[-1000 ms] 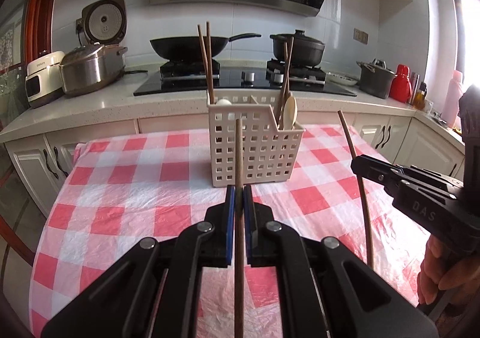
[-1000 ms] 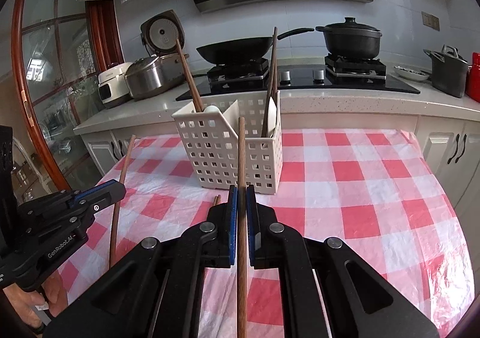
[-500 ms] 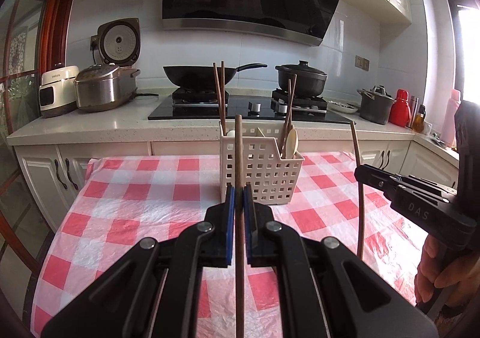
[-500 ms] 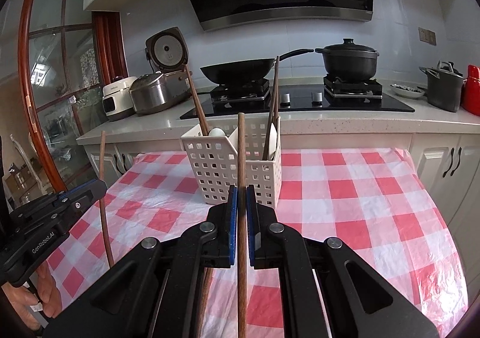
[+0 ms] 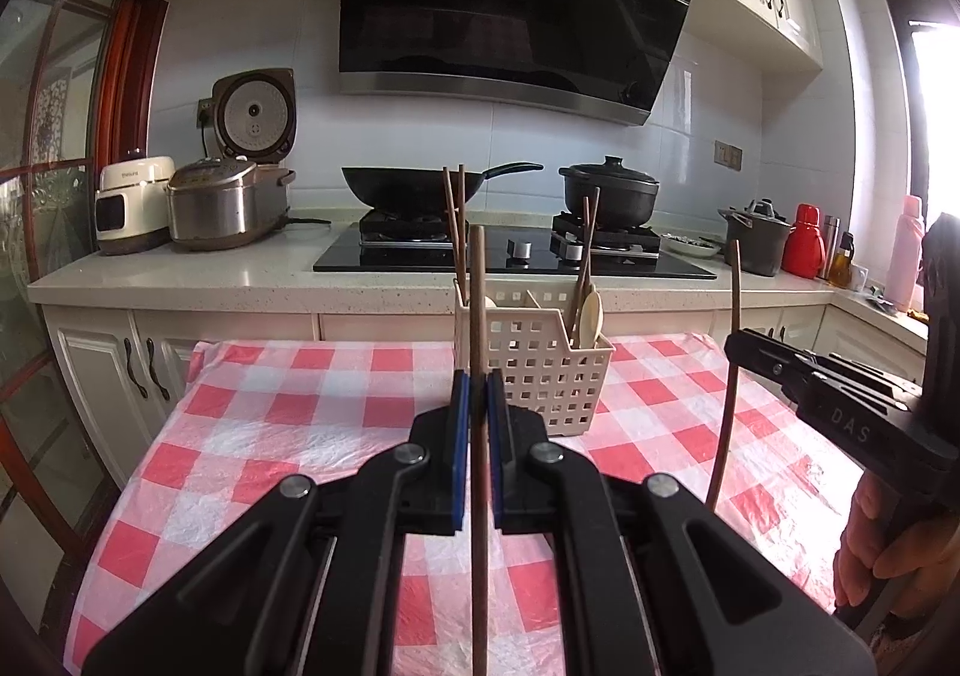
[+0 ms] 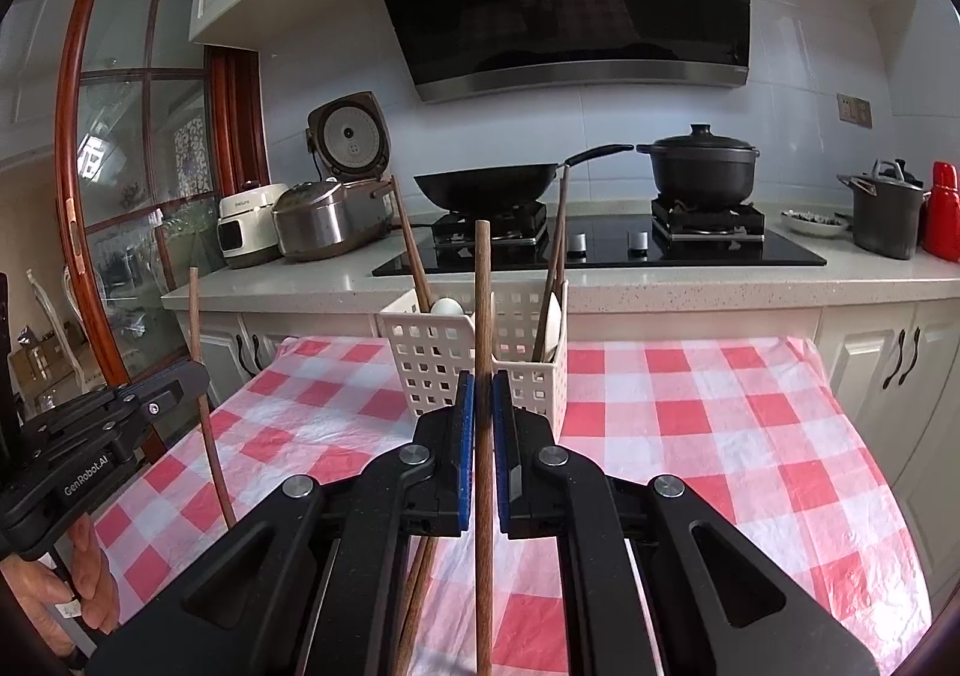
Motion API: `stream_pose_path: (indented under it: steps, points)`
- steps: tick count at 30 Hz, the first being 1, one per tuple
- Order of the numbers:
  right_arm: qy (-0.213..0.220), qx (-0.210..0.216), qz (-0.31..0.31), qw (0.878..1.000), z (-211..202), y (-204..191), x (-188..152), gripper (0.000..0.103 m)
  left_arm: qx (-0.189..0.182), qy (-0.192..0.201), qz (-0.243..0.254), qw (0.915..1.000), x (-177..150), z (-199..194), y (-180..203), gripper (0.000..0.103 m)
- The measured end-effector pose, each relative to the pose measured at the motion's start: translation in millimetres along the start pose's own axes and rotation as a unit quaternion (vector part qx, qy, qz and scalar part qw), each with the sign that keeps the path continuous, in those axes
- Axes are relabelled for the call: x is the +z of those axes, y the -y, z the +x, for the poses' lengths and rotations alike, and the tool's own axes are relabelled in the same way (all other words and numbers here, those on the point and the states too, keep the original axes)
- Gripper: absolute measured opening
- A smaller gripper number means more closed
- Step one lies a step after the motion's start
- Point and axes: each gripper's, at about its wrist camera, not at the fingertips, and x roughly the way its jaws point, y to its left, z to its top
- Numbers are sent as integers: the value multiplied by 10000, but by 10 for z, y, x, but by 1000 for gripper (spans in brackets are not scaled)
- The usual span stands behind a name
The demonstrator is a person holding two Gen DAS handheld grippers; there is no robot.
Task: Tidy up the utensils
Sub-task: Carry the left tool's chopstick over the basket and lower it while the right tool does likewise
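A white perforated utensil basket stands on the red-checked tablecloth, holding several chopsticks and pale spoons; it also shows in the right wrist view. My left gripper is shut on a brown chopstick, held upright in front of the basket. My right gripper is shut on another brown chopstick, also upright. Each gripper shows in the other's view: the right one with its chopstick, the left one with its chopstick. More chopsticks lie below the right gripper.
Behind the table runs a counter with rice cookers, a hob with a wok and a black pot. A grey pot and red bottle stand at the right. White cabinets lie beyond the table edge.
Both grippers have risen and tilted up with their chopsticks, so the basket sits lower and farther in both views and the range hood fills more of the frame.
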Motion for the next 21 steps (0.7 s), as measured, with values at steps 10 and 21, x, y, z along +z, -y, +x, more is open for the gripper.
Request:
stream_pose_path:
  steps: [10,21]
  points:
    - [334,-3,-241,9991,-141,-72,-51,6,114,295,-22,9995,-11,-104,-22,6]
    - [364,45,-350,9987,-212,-134,-58,6,113,388,34,9992,-24,-165,-8,6]
